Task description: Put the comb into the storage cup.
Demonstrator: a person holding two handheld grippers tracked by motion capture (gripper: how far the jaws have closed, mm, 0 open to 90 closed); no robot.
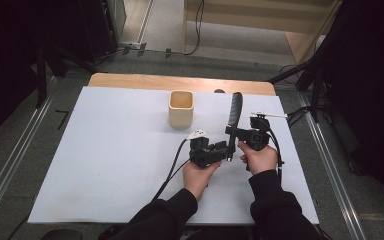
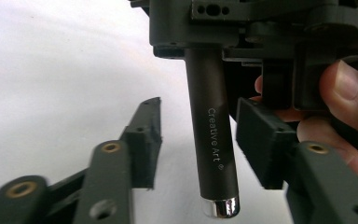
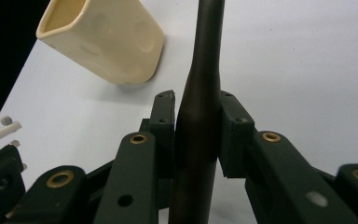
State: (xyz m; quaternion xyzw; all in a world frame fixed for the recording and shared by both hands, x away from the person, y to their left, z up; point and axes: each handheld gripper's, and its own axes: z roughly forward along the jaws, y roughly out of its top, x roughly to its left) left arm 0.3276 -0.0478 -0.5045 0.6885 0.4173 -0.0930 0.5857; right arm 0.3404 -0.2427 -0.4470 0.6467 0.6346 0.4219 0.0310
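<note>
A long dark tool (image 1: 235, 112) stands nearly upright above the white table, its broader ribbed end at the top. Its round handle (image 2: 212, 126) reads "Creative Art" and ends in a silver cap. My right gripper (image 3: 198, 121) is shut on the handle (image 3: 200, 116), with both pads pressed against it. My left gripper (image 2: 203, 123) is open around the handle's lower end, with a gap between each pad and the handle. In the high view the left gripper (image 1: 222, 150) and the right gripper (image 1: 240, 135) meet at the tool, right of the table's centre.
A cream square cup (image 1: 181, 108) stands upright at the back centre of the white table (image 1: 115, 150), and its open mouth is in view in the right gripper view (image 3: 107, 39). Cables trail from both grippers. Dark stands and floor rails flank the table.
</note>
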